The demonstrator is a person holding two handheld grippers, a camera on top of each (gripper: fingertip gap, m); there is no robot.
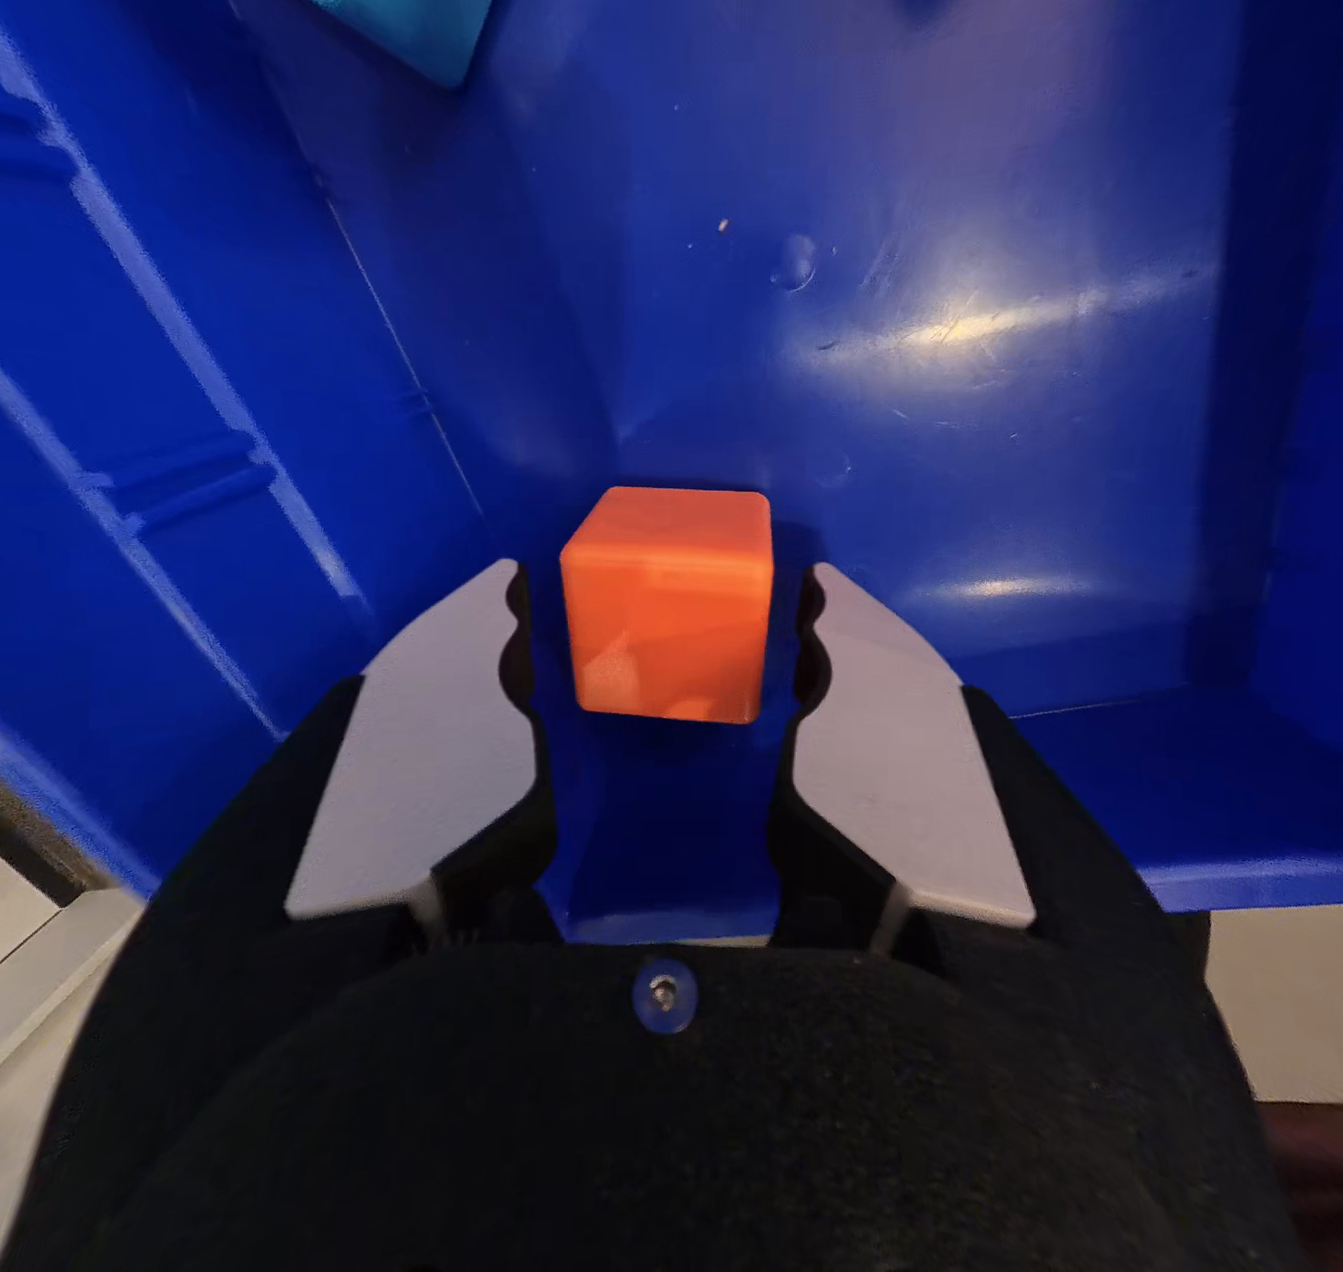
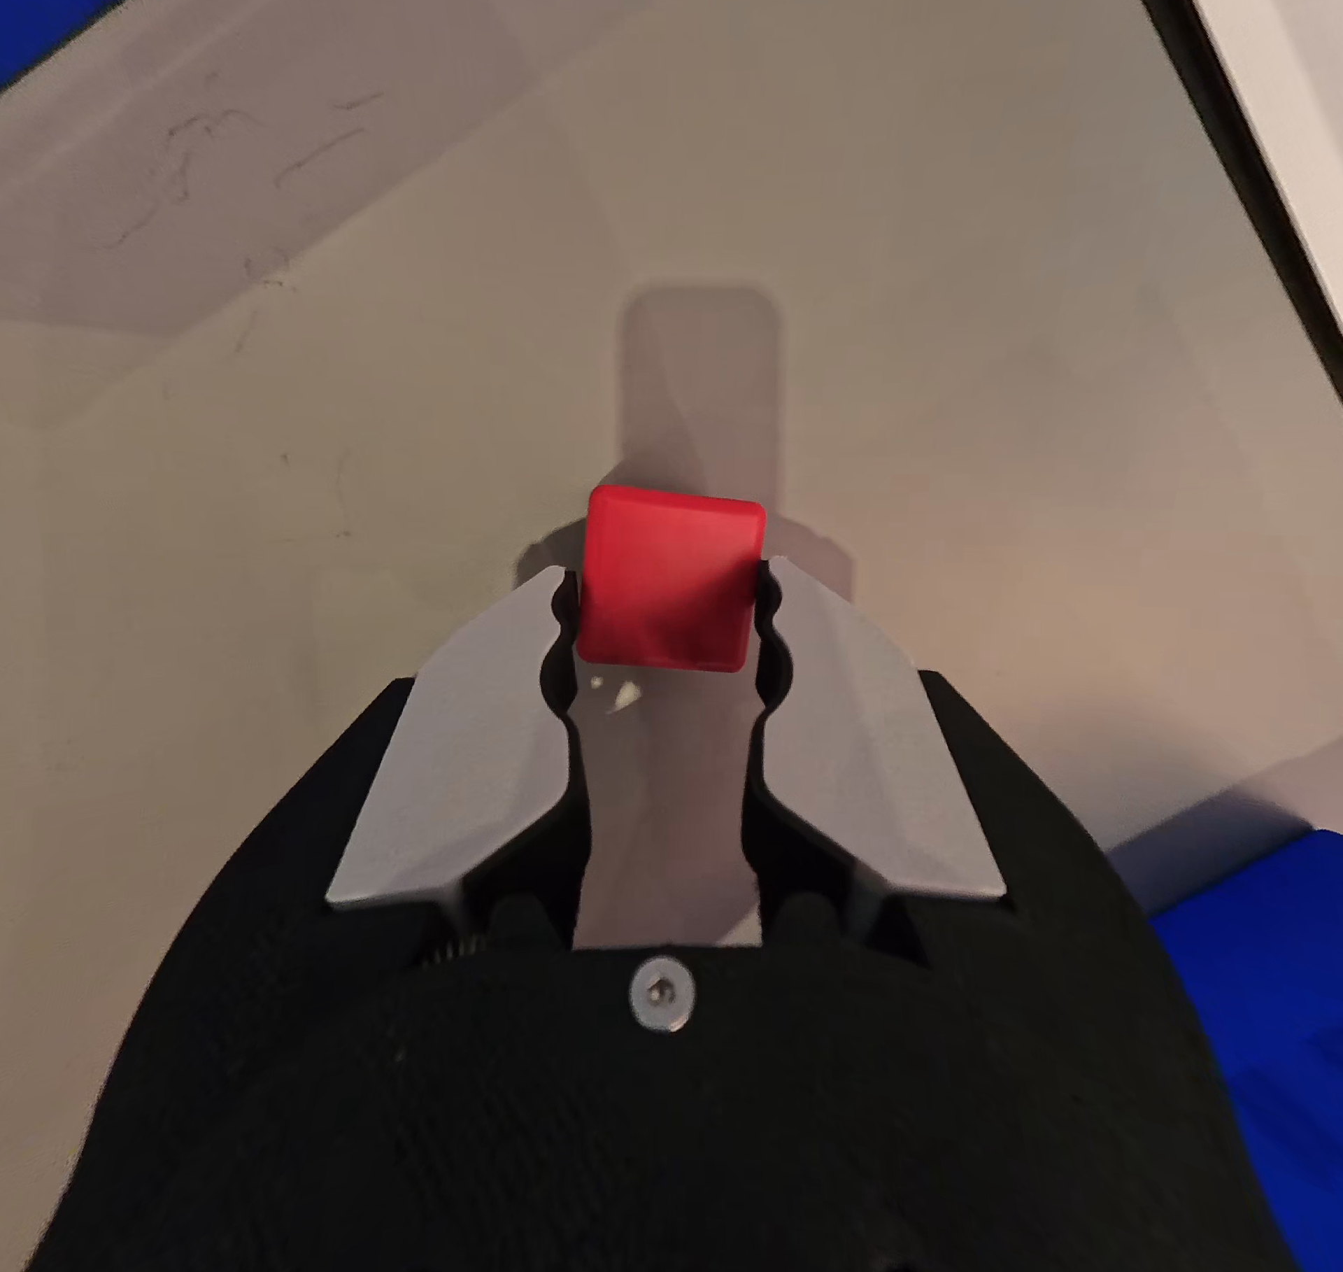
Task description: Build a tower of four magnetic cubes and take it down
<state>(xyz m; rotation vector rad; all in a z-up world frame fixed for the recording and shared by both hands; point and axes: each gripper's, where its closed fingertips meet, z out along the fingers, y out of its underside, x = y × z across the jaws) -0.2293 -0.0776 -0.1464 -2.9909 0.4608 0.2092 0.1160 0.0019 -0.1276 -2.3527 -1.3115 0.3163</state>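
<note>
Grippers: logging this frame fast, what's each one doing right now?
Left gripper: open, tongs either side of the orange cube in the blue bin, gaps visible.
Right gripper: closed on the red cube.

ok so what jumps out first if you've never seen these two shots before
The orange cube stands out against the deep blue bin, sitting between the open fingers of the left hand-held gripper with a gap on each side. In the right wrist view, the red cube is pinched in the right hand-held gripper over a pale tabletop.
</note>
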